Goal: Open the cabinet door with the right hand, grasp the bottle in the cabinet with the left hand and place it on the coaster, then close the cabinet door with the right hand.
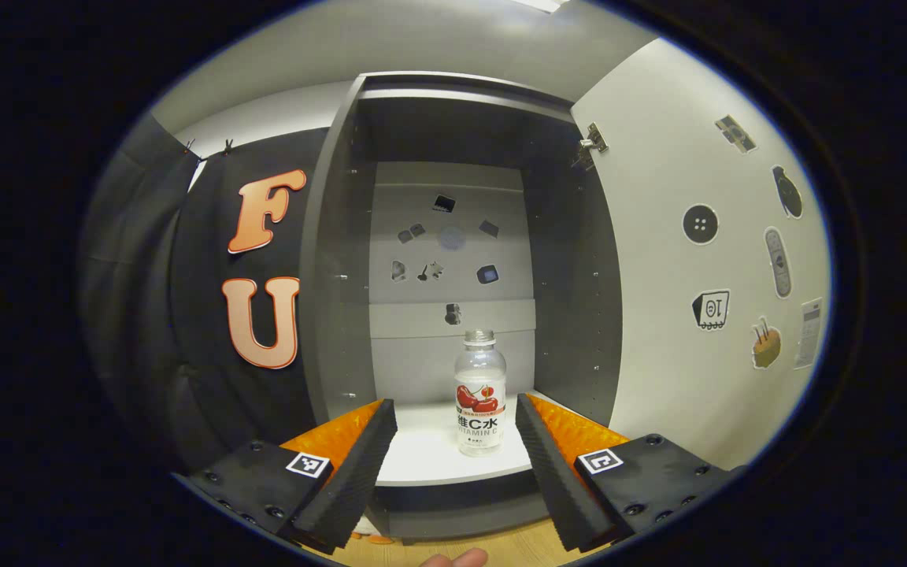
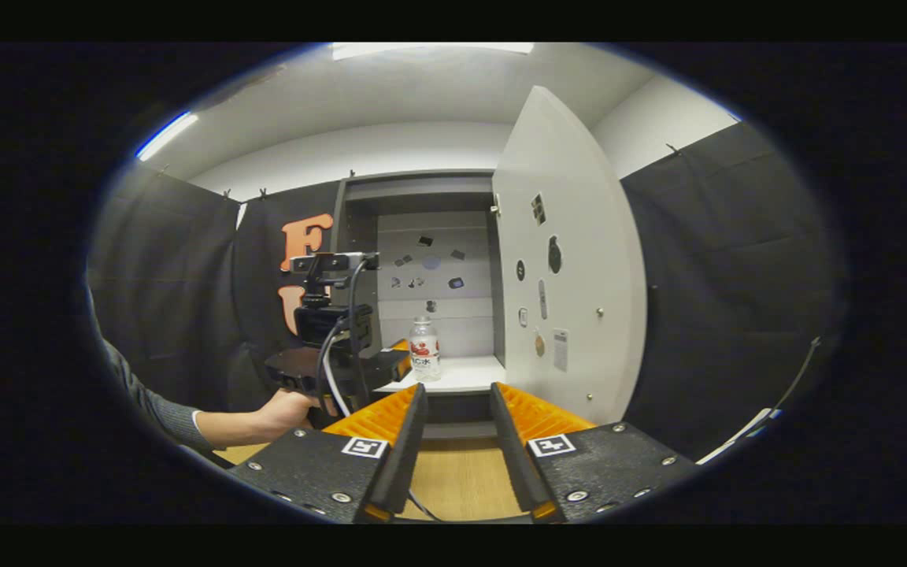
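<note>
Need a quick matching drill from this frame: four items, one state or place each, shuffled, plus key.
Items:
1. cabinet door
2. bottle
3. left gripper
4. right gripper

States:
A. upright on the cabinet shelf
B. open, back from the cabinet, above the wooden table
C. swung open, stickers on its inner face
D. open, fingers at the shelf edge on either side of the bottle, not touching it

Pairs: 1-C, 2-A, 3-D, 4-B

Black cloth walls under a white ceiling with strip lights, wooden tabletop below
</note>
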